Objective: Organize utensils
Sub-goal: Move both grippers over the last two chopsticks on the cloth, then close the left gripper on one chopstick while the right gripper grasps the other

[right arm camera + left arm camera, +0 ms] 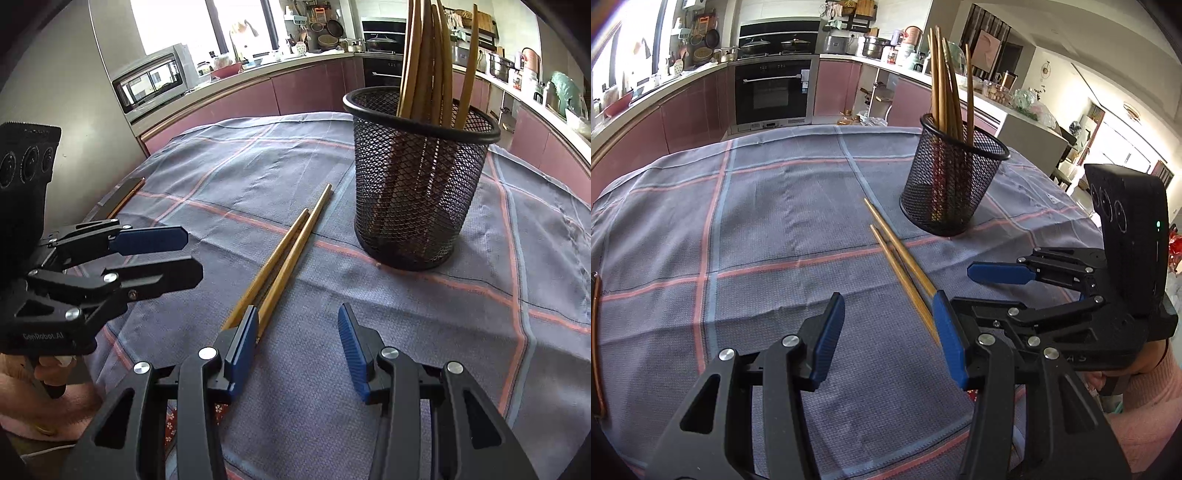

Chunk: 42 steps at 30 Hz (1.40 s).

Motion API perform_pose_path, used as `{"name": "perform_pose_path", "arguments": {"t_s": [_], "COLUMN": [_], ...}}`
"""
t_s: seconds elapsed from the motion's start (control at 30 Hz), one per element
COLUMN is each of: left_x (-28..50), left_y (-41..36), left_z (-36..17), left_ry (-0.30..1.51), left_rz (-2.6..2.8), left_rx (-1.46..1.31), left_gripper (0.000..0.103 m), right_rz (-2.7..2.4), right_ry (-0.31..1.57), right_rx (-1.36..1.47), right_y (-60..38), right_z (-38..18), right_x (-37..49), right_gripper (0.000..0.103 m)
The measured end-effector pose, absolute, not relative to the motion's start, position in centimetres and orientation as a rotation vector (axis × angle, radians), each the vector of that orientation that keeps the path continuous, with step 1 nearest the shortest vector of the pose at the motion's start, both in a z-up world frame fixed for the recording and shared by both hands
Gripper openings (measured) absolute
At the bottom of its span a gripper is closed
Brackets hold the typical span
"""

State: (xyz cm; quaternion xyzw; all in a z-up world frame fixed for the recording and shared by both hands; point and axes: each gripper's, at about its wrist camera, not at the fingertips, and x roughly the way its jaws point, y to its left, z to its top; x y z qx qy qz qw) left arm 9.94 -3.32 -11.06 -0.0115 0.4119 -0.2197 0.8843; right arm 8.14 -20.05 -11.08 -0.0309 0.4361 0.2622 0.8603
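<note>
Since those two loose chopsticks (284,258) lying just ahead of both empty, half-open tongs (888,332) (297,343) are looking light, stiff and slippery, I'm thinking pinching mid-shaft is safest.

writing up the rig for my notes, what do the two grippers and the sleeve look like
Both are black plastic, scissor-style linkages with silver rivets. The left gripper and right gripper each carry two ribbed blue pads. White lettering marks the left one's body. The right one has a tall black housing with three round lenses and a small green light. The sleeve is pink.
</note>
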Motion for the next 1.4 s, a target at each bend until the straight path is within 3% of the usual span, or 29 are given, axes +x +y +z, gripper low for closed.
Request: {"name": "perform_pose_path", "arguments": {"t_s": [0.47, 0.83, 1.0, 1.33, 1.4], "left_x": [9.3, 10.6, 11.0, 12.5, 12.7], "left_y": [-6.8, -5.4, -5.1, -5.0, -5.0], "left_z": [-13.2, -13.1, -13.1, -13.0, -13.1], "left_ry": [0.914, 0.925, 0.928, 0.938, 0.937], "left_rz": [-0.488, -0.431, -0.414, -0.398, -0.395], "left_rx": [0.112, 0.049, 0.039, 0.042, 0.046], "left_gripper": [0.045, 0.025, 0.017, 0.019, 0.019], "right_rz": [0.552, 0.567, 0.57, 0.54, 0.531], "right_ry": [0.917, 0.9, 0.902, 0.895, 0.892], "right_rx": [-0.033, -0.036, -0.05, -0.09, -0.092], "right_y": [-20.8, -20.2, -18.8, -17.3, -17.3], "right_z": [-11.1, -10.6, -10.8, -11.2, -11.2], "right_x": [8.3, 9.0, 10.1, 11.2, 11.3], "right_gripper": [0.04, 0.039, 0.034, 0.028, 0.023]}}
